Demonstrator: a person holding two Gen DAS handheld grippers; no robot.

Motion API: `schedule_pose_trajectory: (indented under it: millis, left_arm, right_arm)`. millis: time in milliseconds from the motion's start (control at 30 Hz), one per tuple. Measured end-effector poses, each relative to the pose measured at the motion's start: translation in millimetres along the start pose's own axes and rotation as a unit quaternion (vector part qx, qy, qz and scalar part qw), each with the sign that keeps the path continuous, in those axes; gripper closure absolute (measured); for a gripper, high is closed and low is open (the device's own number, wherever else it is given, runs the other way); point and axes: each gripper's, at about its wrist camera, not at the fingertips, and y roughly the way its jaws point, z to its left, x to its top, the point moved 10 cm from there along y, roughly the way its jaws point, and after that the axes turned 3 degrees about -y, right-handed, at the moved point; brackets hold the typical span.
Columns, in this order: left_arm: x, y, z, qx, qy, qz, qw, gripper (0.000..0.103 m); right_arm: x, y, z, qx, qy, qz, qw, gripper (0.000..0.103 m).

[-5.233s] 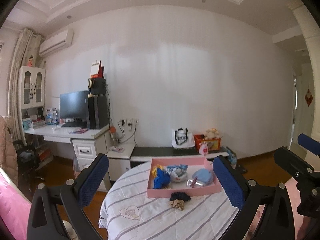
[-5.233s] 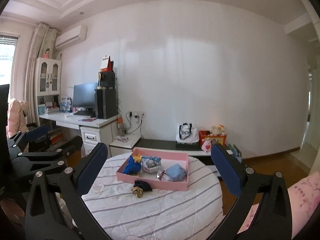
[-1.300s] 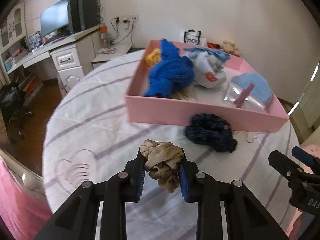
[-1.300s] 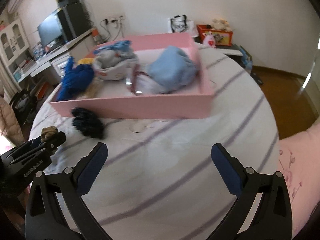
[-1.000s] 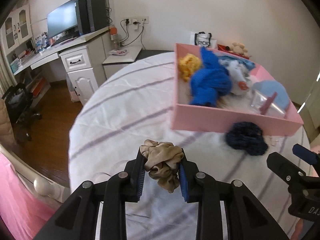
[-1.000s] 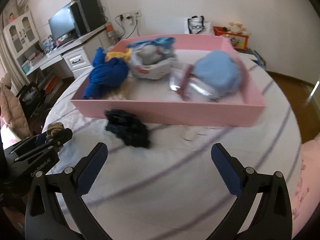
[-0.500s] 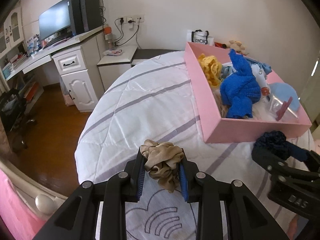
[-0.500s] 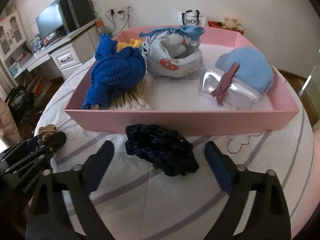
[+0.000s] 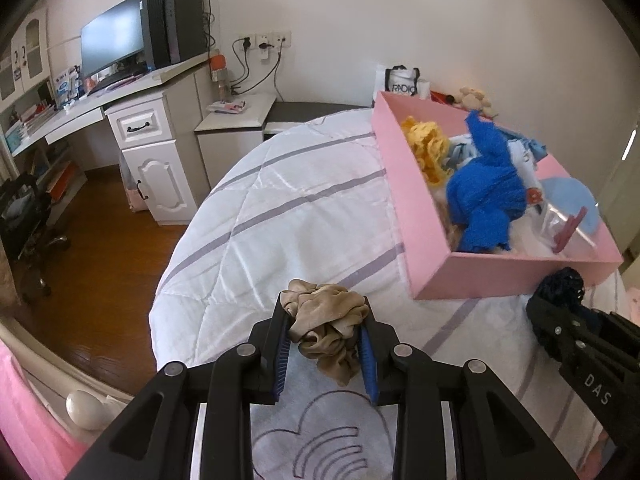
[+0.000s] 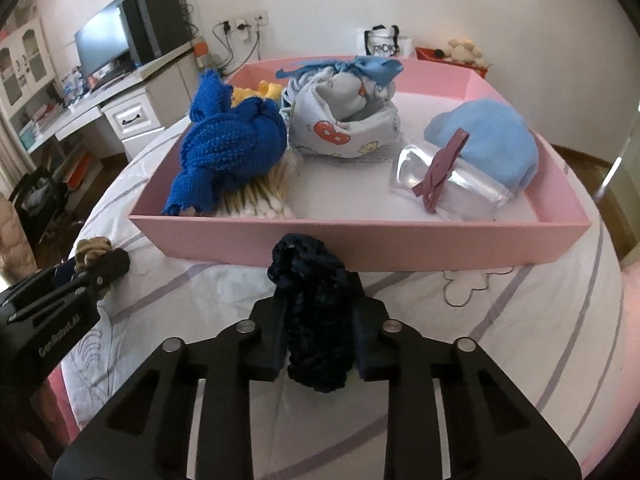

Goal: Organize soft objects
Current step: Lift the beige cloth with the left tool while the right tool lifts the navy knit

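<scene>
My left gripper (image 9: 324, 332) is shut on a beige scrunchie (image 9: 326, 320), held above the quilted table cover. My right gripper (image 10: 318, 312) is shut on a dark navy scrunchie (image 10: 310, 292) just in front of the pink tray (image 10: 360, 240). The same navy scrunchie (image 9: 562, 284) shows at the right of the left wrist view, and the beige scrunchie (image 10: 90, 250) sits at the left edge of the right wrist view. Inside the tray lie a blue knit item (image 10: 232, 144), a patterned cloth bundle (image 10: 344, 120), a light blue soft piece (image 10: 488, 136), a clear pouch (image 10: 448, 184) and cotton swabs (image 10: 260, 204).
The round table wears a white quilt with purple stripes (image 9: 300, 216). A white desk with a monitor (image 9: 112, 44) stands at the left, wooden floor (image 9: 92, 248) below it. A yellow knit item (image 9: 428, 148) lies in the tray's far corner. Pink bedding (image 9: 24, 420) lies at the lower left.
My right gripper moved up to the navy scrunchie and closed its jaws on it. The left gripper swung left with the beige scrunchie, still gripping it.
</scene>
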Motion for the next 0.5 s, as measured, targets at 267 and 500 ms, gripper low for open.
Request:
schedule_pose_trajectory:
  millis: [267, 500]
  left_arm:
    - [-3.5, -21.2, -33.9, -0.004, 0.014, -0.015, 0.9998, 0.076]
    - [-10.4, -37.0, -82.1, -0.009, 0.036, -0.02, 0.9991, 0.076]
  right_arm:
    - [-3.4, -25.3, -28.0, 0.004, 0.006, -0.021, 1.0, 0.082]
    - [-9.0, -41.8, -63.4, -0.004, 0.008, -0.027, 1.0, 0.082]
